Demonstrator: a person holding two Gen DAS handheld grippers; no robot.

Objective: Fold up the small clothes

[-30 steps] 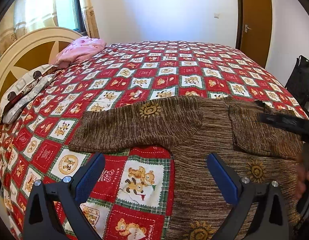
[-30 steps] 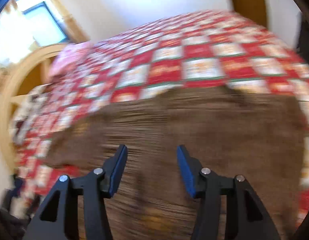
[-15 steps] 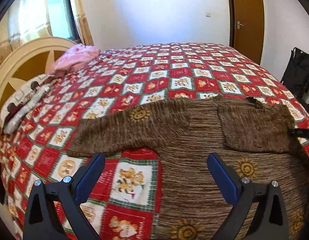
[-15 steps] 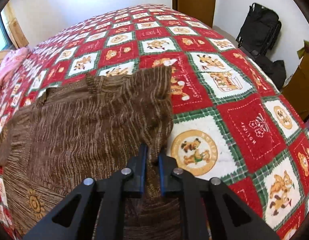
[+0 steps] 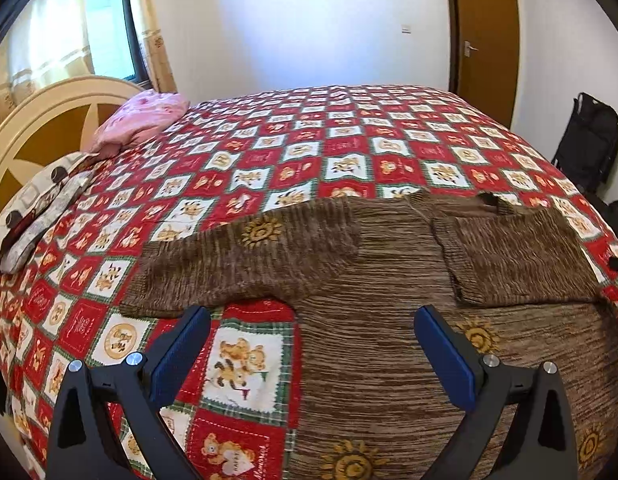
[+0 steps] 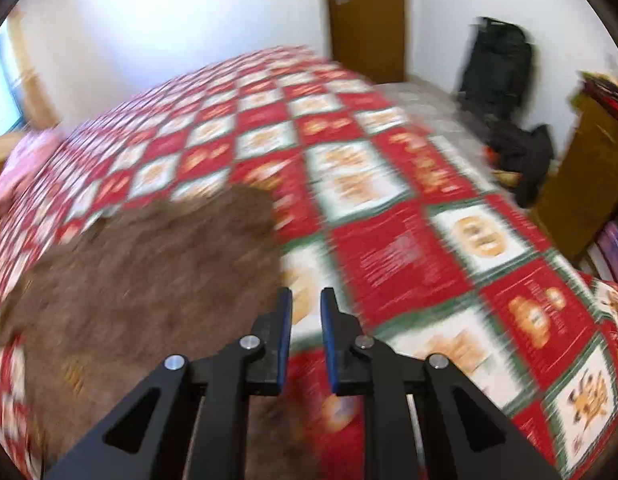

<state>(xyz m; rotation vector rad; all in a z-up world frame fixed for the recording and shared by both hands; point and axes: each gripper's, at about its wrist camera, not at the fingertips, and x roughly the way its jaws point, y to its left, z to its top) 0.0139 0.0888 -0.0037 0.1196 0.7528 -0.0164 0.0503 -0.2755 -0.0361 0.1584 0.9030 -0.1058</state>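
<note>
Sweater (image 5: 389, 280) front and centre, brown knit with sun motifs, lying flat on the bed's red teddy-bear quilt (image 5: 341, 140). Left gripper (image 5: 311, 352) hovers over its near edge with the blue pads (image 5: 445, 356) spread wide, released, nothing between them; one finger sits over bare quilt, the other over the knit body. Just beyond, the sweater's one sleeve (image 5: 237, 264) stretches out sideways across the checkered squares, while the other sleeve (image 5: 517, 256) lies folded in over the chest, below the collar (image 5: 489, 200).

Over to the right wrist view, heavily blurred: the right gripper (image 6: 307, 320) has its fingers drawn close together with a narrow gap, and nothing is caught in it. It hangs above the quilt (image 6: 409, 248), just beside the sweater's (image 6: 141, 272) edge.

Further out, a pink pillow (image 5: 141, 120) and a patterned pillow (image 5: 37, 208) rest by the cream headboard (image 5: 49, 120). A window (image 5: 109, 32) with curtains sits behind it, a brown door (image 5: 489, 20) stands at the far wall, and a black backpack (image 5: 589, 140) leans near it on the floor.
</note>
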